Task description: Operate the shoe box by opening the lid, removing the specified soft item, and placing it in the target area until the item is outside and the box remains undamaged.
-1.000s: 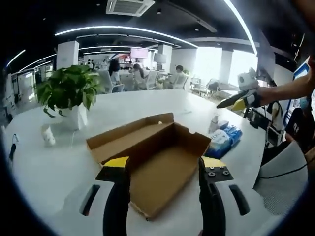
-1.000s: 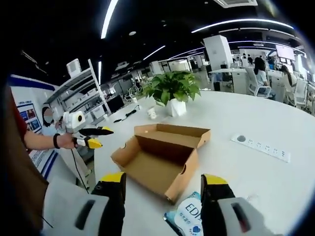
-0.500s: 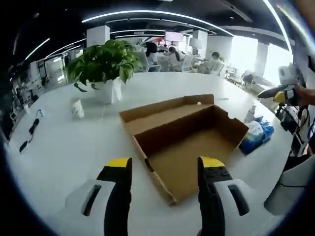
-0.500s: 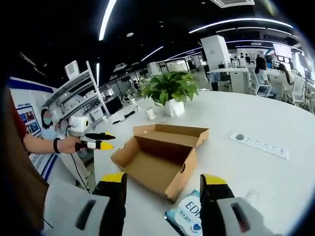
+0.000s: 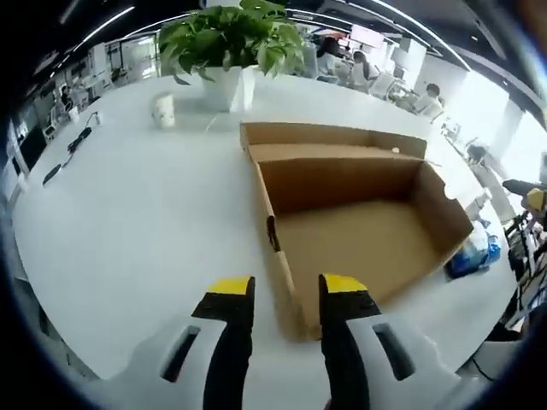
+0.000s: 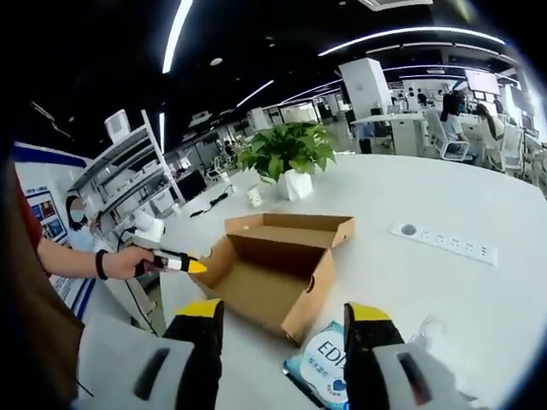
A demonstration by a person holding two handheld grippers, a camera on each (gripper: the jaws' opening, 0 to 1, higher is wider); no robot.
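— Closer now, left gripper (image 5: 278,290) has come down beside the open shoe box (image 5: 359,226), jaws narrowed but apart over its near wall

— Right gripper (image 6: 278,316)?

— Jaws spread, empty, above the blue wipes pack (image 6: 323,363) lying outside against the box

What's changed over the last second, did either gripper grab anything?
The left gripper has closed in on the cardboard shoe box and narrowed its jaws around the near wall, not yet clamped. The right gripper stayed open above the blue wipes pack. Box and pack haven't moved.
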